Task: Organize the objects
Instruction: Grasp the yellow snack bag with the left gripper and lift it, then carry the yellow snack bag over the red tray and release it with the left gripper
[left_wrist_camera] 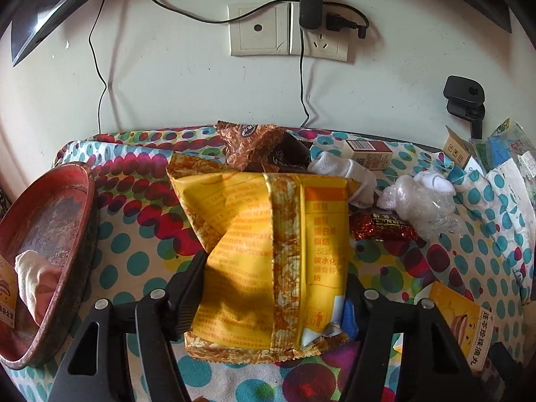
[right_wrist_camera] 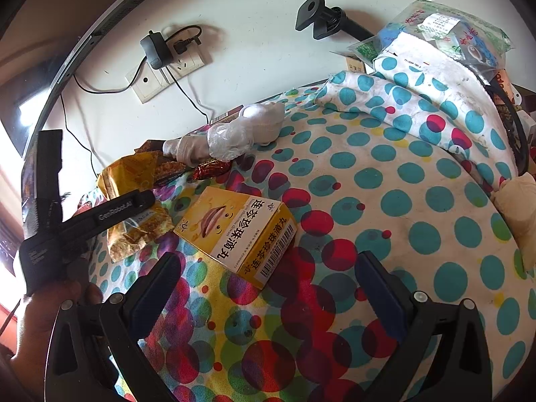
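- Seen from the left wrist: left gripper (left_wrist_camera: 271,288) clamped on the yellow snack packet (left_wrist_camera: 268,251), black fingers (left_wrist_camera: 187,288) pressed to either side of its lower half, packet lying across the polka-dot cloth (left_wrist_camera: 134,181).
- At 12 o'clock of the packet, a brown wrapper (left_wrist_camera: 254,147); at 2 o'clock, a white sock (left_wrist_camera: 348,174), crumpled clear plastic (left_wrist_camera: 418,204) and a red foil wrapper (left_wrist_camera: 382,227).
- At 9 o'clock, a red dish (left_wrist_camera: 50,234) with a pale cloth (left_wrist_camera: 33,274) inside, set at the table's edge.
- At 4 o'clock, a yellow medicine box (left_wrist_camera: 465,321).
- Seen from the right wrist: right gripper (right_wrist_camera: 268,288) with fingers well apart, nothing between them, hovering over the cloth.
- Medicine box at 12 o'clock of that gripper, near the left fingertip.
- At 9 o'clock, a hand (right_wrist_camera: 50,321) on the left gripper's handle.
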Demonstrator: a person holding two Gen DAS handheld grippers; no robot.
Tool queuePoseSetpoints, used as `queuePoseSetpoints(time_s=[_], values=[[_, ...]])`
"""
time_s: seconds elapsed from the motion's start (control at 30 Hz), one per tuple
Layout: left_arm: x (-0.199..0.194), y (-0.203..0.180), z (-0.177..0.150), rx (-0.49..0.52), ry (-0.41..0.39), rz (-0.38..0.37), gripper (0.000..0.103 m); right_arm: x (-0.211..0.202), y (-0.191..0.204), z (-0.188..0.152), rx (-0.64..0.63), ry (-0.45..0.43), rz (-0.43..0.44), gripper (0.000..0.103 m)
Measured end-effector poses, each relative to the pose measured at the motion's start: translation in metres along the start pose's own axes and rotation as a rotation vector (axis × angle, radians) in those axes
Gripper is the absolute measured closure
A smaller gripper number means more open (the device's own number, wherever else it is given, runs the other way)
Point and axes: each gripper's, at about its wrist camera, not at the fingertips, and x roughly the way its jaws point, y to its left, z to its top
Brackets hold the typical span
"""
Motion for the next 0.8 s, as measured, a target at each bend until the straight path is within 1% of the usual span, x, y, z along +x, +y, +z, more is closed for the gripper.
queuePoseSetpoints(time_s=[0.33,0.47,0.63,0.8], values=[[-0.028,0.016,-0.001,0.016,-0.033,0.015,0.036,0.000,0.000,0.000,-0.002,0.001,-0.002,0.000],[-0.038,0.029,0.005,0.006,-0.051,0.038,0.036,0.001,0.000,0.000,-0.003,0.002,0.000,0.000],[-0.047,0.054,0.014,-0.015,-0.072,0.093,0.036,0.001,0.000,0.000,-0.002,0.001,0.001,0.000],[-0.052,0.086,0.020,-0.043,-0.078,0.142,0.036,0.001,0.000,0.000,-0.005,0.003,-0.002,0.000]])
